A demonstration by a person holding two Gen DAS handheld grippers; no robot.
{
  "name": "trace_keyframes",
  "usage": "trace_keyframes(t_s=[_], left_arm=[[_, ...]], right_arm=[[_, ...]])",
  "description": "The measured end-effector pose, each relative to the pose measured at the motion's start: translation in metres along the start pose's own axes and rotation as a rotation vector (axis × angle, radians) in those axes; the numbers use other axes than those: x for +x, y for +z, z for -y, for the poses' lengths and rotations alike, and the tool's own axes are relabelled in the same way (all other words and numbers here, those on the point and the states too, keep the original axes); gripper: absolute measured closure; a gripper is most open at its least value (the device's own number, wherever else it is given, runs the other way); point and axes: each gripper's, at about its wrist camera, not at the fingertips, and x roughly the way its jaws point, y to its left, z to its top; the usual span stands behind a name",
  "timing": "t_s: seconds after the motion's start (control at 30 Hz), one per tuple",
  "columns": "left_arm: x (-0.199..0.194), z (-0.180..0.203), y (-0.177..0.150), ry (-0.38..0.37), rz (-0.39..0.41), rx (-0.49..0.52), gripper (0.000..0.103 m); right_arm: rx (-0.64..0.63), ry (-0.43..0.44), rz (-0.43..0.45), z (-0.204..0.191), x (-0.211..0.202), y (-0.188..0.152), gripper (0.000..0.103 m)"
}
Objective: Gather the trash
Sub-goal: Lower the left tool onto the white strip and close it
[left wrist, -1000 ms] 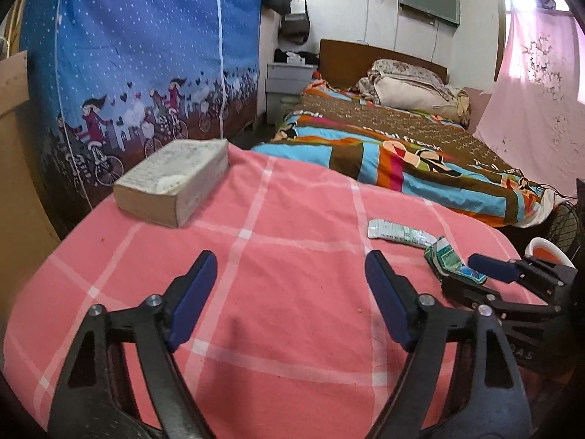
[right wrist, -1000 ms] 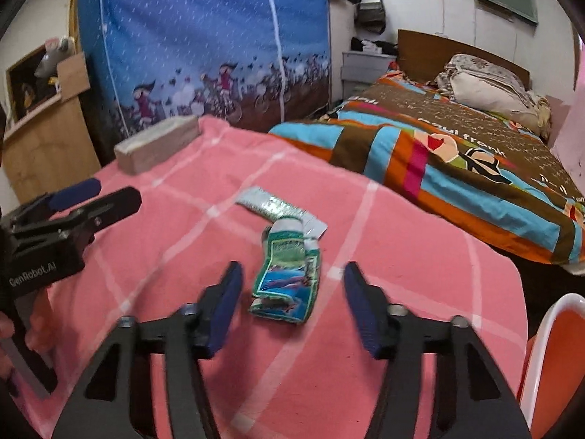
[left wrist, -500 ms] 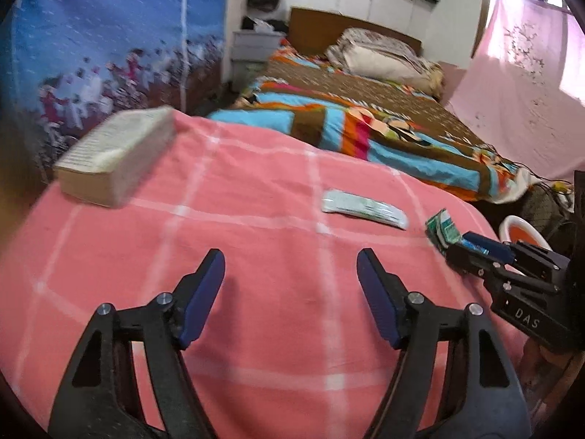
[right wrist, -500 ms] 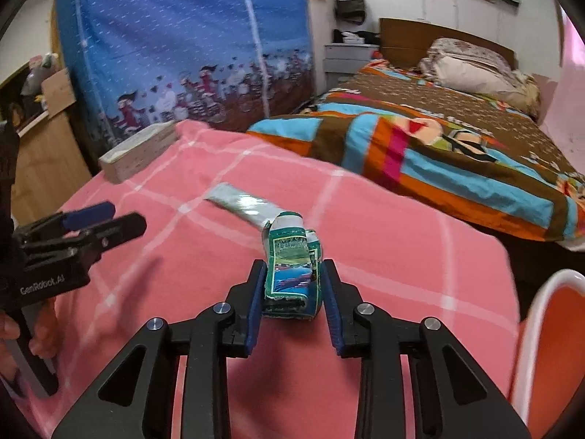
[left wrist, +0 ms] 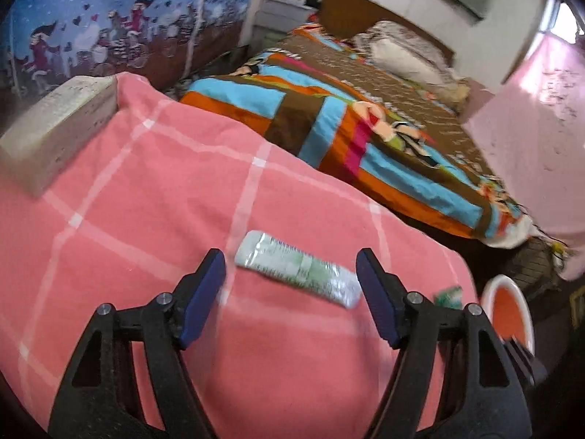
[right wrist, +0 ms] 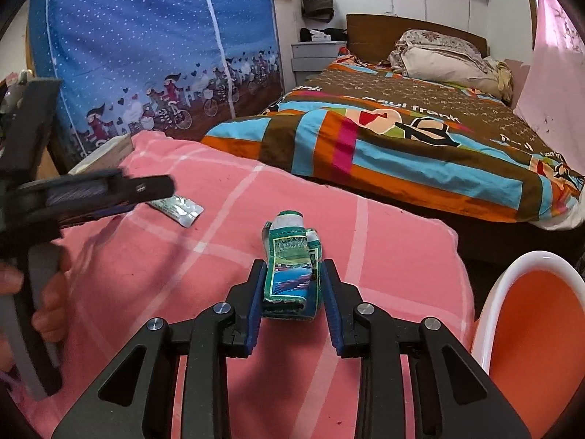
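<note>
**Gripping the green carton, foil strip framed on the left**

Clamping down with my right gripper (right wrist: 292, 289), I have both blue pads pressed against the sides of the crushed green carton (right wrist: 290, 267), which stands upright between them, its cap end pointing away from me. My left gripper (left wrist: 292, 285) hangs spread wide above the pink checked blanket (left wrist: 153, 190), nothing between its pads. The silver-green foil wrapper (left wrist: 298, 269) lies flat on the blanket between those spread fingers, aslant, touching neither as far as I can tell. From the right camera my left hand (right wrist: 47, 292) wraps the handle at the frame's left edge, tool pointing across the blanket over the wrapper. An orange bin with a white rim (right wrist: 530, 329) stands just off the blanket's right edge. A thick pale book (left wrist: 55, 124) rests at the far left corner. Beyond lie the striped bedspread (right wrist: 402, 146), pillows (right wrist: 446, 58) and a blue printed wardrobe cover (right wrist: 146, 36).
</note>
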Motion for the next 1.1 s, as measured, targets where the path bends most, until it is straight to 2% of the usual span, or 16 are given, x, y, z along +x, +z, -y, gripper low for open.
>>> trace_keyframes(t_s=[0.13, 0.23, 0.4, 0.5, 0.57, 0.67, 0.83, 1.1], left_arm=[[0.010, 0.014, 0.000, 0.118, -0.007, 0.055, 0.039], [0.008, 0.012, -0.002, 0.133, 0.000, 0.065, 0.046], [0.002, 0.004, -0.005, 0.102, -0.001, 0.061, 0.061], [-0.002, 0.002, -0.008, 0.068, 0.000, 0.067, 0.068], [-0.005, 0.001, -0.010, 0.019, -0.002, 0.064, 0.072], [-0.008, 0.002, -0.014, -0.034, -0.006, 0.073, 0.074], [-0.013, 0.010, -0.019, -0.055, -0.009, 0.100, 0.078], [-0.028, -0.001, -0.031, -0.116, 0.002, 0.066, 0.083]], right_arm=[[0.012, 0.007, 0.000, 0.007, -0.001, -0.001, 0.075], [0.010, 0.000, -0.001, 0.009, -0.003, -0.004, 0.075], [0.020, 0.003, -0.003, 0.016, -0.005, -0.008, 0.075], [0.027, 0.007, -0.003, 0.016, -0.005, -0.009, 0.075], [0.025, 0.004, -0.004, 0.016, -0.004, -0.010, 0.075], [0.018, -0.004, -0.002, 0.015, -0.003, -0.010, 0.075], [0.025, 0.001, 0.000, 0.016, -0.003, -0.011, 0.075], [0.032, 0.020, 0.004, 0.019, -0.009, -0.016, 0.075]])
